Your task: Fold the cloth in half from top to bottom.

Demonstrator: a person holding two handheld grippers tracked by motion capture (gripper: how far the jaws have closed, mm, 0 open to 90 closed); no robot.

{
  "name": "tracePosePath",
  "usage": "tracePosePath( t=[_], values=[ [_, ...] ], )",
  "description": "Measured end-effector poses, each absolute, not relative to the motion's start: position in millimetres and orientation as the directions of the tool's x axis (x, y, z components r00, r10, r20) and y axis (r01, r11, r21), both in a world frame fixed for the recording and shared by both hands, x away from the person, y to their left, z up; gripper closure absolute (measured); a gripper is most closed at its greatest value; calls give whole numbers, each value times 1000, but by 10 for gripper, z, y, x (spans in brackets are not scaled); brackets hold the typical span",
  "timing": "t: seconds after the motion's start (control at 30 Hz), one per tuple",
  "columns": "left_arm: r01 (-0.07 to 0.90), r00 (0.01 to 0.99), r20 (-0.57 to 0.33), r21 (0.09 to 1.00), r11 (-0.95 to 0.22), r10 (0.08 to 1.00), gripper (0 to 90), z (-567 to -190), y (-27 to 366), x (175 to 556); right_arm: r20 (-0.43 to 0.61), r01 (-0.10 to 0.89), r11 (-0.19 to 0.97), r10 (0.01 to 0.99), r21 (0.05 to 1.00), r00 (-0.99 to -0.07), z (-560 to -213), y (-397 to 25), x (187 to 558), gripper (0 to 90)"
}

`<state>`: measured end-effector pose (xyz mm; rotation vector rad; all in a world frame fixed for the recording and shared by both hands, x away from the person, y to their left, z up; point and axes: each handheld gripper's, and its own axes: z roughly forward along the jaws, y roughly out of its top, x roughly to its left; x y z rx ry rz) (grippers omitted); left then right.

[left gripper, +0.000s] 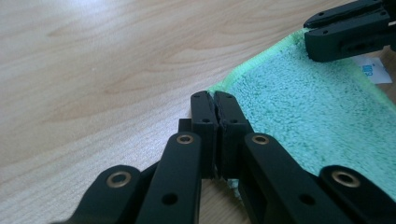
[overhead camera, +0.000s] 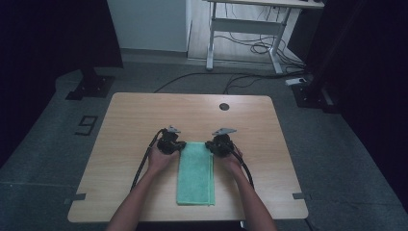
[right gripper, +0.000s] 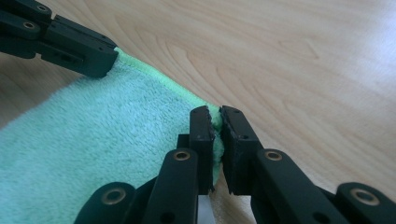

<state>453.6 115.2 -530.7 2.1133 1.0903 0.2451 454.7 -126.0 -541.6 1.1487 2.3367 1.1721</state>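
On the light wood-grain table (overhead camera: 144,120) a folded mint-green terry towel (overhead camera: 196,173) lies lengthwise near the person's edge, its long sides running away from the person. The left gripper (overhead camera: 179,146) sits at the towel's far left corner and the right gripper (overhead camera: 210,146) at its far right corner, each held in a hand, the left hand (overhead camera: 159,159) and the right hand (overhead camera: 232,161) resting on the table at either side of the cloth. From the left gripper view, the left gripper's (left gripper: 215,109) black jaws are pressed together with the towel's (left gripper: 317,107) bright green hemmed corner pinched between them; the other gripper shows at the upper right, above a small white label (left gripper: 373,70) at the towel's edge. From the right gripper view, the right gripper's (right gripper: 216,122) jaws are likewise clamped on a corner of the towel (right gripper: 93,135), a sliver of green edge visible in the narrow gap, with the other gripper at the upper left on the opposite corner
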Motion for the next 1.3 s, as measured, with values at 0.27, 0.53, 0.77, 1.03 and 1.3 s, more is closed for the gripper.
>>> tracePosePath(
  t=[0.27, 0.53, 0.77, 1.03, 1.3],
  values=[
    [586, 639, -142, 726, -360, 756, 882, -5123, 1171, 4474, 86, 480, 330, 748, 813, -659, -5236, -1326, 4478, 828],
    [542, 656, -116, 760, -359, 745, 881, -4964, 1144, 4389, 71, 435, 317, 736, 843, -674, -5113, -1399, 4413, 826],
    [534, 660, -116, 767, -354, 742, 881, -4944, 1162, 4360, 58, 415, 321, 729, 851, -682, -5101, -1386, 4398, 824],
    [509, 672, -107, 785, -352, 733, 879, -4849, 1262, 4241, 56, 376, 309, 703, 874, -709, -5019, -1383, 4324, 825],
    [506, 678, -126, 795, -335, 724, 879, -4829, 1295, 4174, 65, 366, 309, 679, 878, -731, -4966, -1394, 4250, 825]
  ],
)
